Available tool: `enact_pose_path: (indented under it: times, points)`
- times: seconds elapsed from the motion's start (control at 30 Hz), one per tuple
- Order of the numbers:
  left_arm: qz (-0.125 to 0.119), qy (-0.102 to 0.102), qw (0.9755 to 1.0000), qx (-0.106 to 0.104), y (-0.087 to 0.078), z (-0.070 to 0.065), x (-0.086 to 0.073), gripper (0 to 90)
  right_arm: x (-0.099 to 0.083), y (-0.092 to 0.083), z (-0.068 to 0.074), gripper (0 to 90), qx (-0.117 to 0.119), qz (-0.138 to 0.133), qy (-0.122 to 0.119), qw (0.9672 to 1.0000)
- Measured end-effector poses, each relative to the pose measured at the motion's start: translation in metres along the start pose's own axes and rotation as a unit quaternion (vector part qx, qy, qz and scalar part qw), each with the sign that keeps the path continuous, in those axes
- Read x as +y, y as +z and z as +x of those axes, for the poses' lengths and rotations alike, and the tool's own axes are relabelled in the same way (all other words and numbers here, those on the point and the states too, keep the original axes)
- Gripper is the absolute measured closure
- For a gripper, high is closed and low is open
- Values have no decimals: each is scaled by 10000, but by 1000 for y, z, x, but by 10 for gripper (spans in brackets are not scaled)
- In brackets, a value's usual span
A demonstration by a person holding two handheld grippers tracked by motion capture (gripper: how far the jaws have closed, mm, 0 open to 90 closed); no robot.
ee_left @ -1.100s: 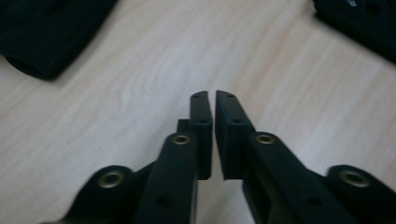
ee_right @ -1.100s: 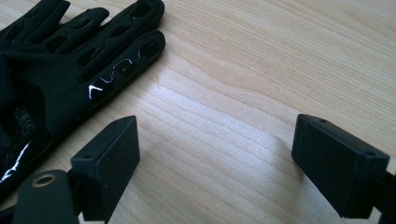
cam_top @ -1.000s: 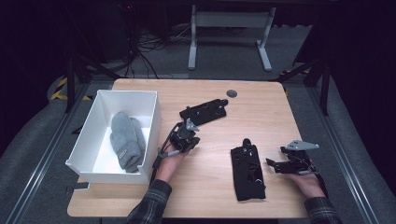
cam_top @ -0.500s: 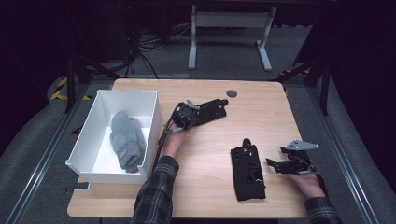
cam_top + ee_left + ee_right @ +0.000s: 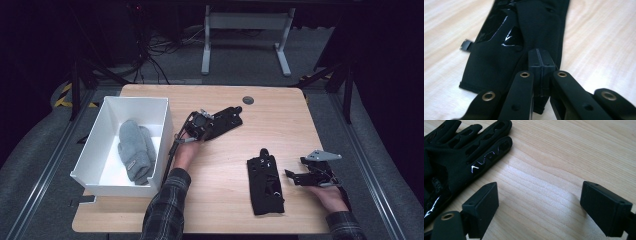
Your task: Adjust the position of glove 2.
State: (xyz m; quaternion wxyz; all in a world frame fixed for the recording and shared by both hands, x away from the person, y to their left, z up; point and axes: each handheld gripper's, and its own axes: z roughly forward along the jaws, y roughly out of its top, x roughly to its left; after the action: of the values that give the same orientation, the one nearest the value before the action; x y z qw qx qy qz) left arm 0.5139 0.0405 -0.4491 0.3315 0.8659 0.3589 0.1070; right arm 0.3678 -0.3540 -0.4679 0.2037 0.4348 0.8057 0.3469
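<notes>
Having slid forward, the left gripper [image 5: 200, 126] sits closed over the far black glove [image 5: 225, 119]'s cuff.

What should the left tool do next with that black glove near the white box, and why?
Probably lift and carry it toward the white rectangular box. The left tool looks shut on the cuff of the black fabric glove, which lies flat on the wooden table, and a grey glove already lies inside.
</notes>
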Motion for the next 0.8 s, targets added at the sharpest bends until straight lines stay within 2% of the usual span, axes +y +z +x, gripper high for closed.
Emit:
enact_pose_path:
  times: [0.07, 0.1, 0.13, 0.17, 0.27, 0.4, 0.57, 0.6, 0.8]
  points:
    - [-40, -46, 9999, -146, -3, -9, -5, 900, 0, 0, 0, 157, -3, 1, -2, 10000]
    - [-40, -46, 9999, -146, -3, -9, -5, 900, 0, 0, 0, 157, -3, 1, -2, 10000]
    - [-12, -40, 9997, -239, -6, -16, -9, 900, 0, 0, 0, 157, -3, 1, -1, 10000]
    - [-12, -40, 9997, -239, -6, -16, -9, 900, 0, 0, 0, 157, -3, 1, -1, 10000]
    - [19, -5, 9992, -410, -10, -27, -16, 900, 0, 0, 0, 157, -2, 4, -6, 10000]
    - [30, 51, 9986, -519, -15, -38, -22, 900, 0, 0, 0, 157, -5, -5, -22, 10000]
    - [10, 149, 9962, -858, -21, -59, -34, 900, 0, 0, 0, 157, -5, -5, -19, 10000]
    - [10, 149, 9962, -858, -21, -59, -34, 900, 0, 0, 0, 157, -5, -5, -19, 10000]
    - [-7, 247, 9937, -1089, -27, -85, -45, 900, 0, 0, 0, 157, -5, -4, -19, 10000]
